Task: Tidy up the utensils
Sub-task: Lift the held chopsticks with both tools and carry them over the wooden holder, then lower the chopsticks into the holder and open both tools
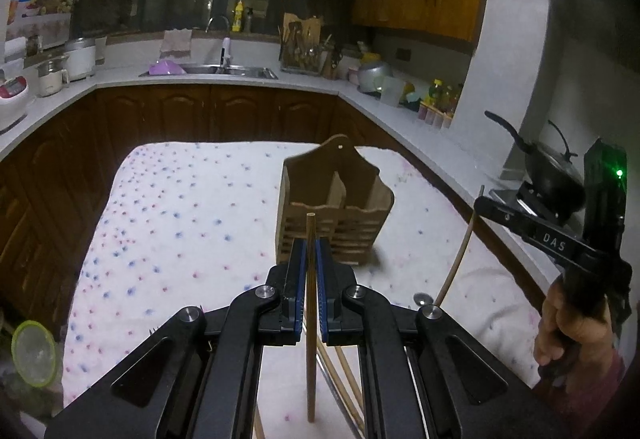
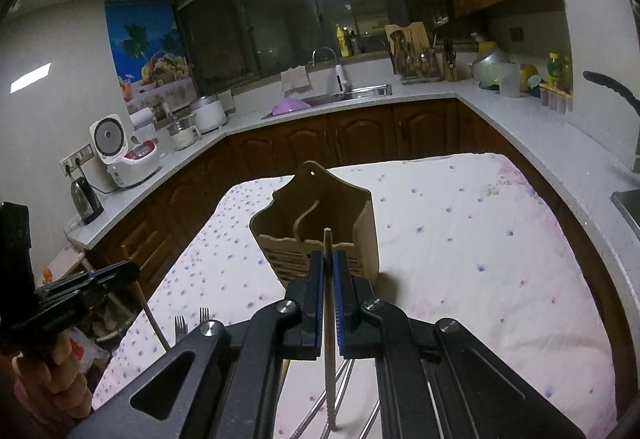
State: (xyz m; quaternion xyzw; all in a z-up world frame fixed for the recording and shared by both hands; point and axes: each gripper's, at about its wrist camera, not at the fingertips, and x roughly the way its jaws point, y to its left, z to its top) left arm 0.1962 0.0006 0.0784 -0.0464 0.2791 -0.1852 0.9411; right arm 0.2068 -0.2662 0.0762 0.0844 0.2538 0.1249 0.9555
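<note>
Floral-cloth table point(image 1: 180, 207) is bearing the wooden holder point(image 1: 334, 215), both compartments showing empty. Forks point(image 2: 192, 321) are lying loose. Left gripper point(image 1: 311, 263) and right gripper point(image 2: 329, 271) are each clamping one chopstick point(image 1: 310, 319); sorting barely begun.

Black handheld grippers, blue-edged pads

The left gripper point(image 1: 311, 251) and right gripper point(image 2: 330, 263) show round silver screws; a pink sleeve point(image 1: 600, 395) shows at 1 wrist.

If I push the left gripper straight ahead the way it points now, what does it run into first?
Most likely the wooden utensil holder: it stands dead ahead of the left gripper, which is shut on an upright chopstick. Nothing else shows between them, though depth is hard to judge.
</note>
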